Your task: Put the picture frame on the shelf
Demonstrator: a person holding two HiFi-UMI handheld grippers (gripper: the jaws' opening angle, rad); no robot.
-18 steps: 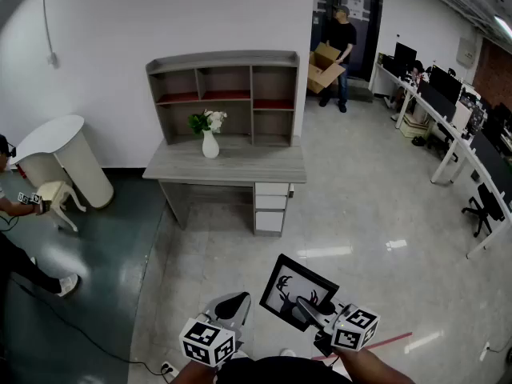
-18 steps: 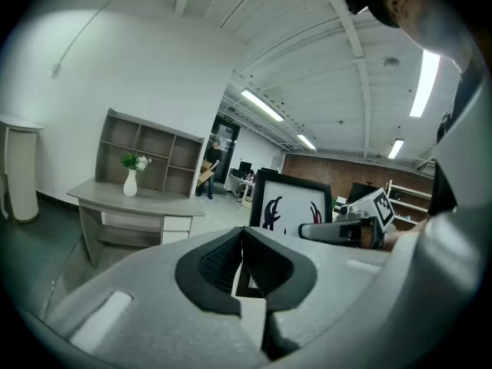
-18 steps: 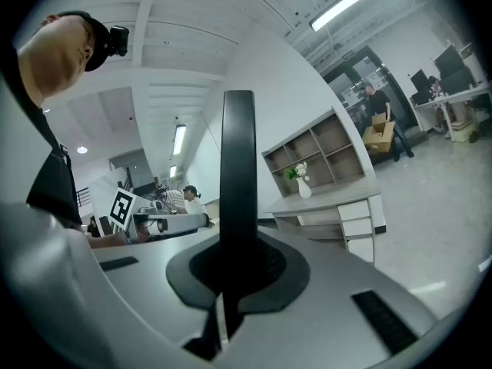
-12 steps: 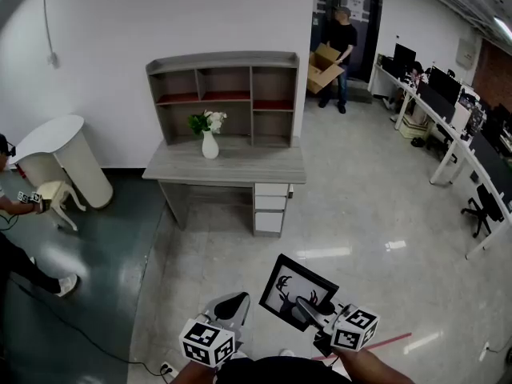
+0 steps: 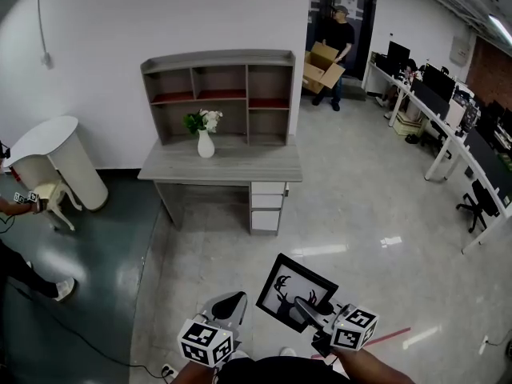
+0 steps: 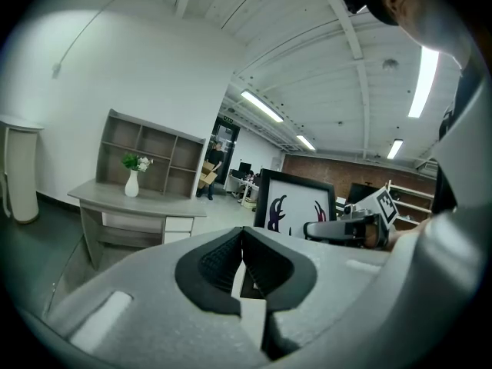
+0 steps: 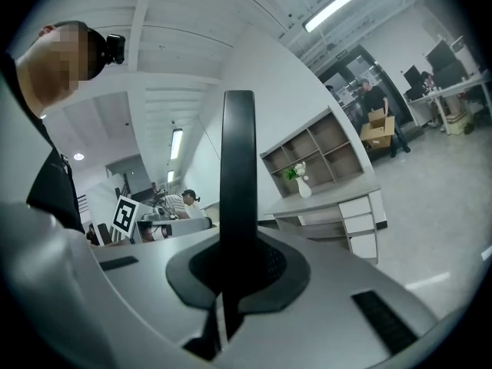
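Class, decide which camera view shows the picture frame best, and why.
The head view: the picture frame shows nearly its whole front, antlered silhouette included, held by the right gripper. The left gripper view shows most of the front, its lower part hidden. The right gripper view shows only the dark edge between the jaws.

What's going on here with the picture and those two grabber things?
A person is carrying a picture frame, black with a deer silhouette, clamped by its edge in the right gripper. The left gripper is shut and empty beside it. The shelf it is meant for stands on a desk some way off across the floor, behind a vase of flowers. The frame is not yet on the shelf.
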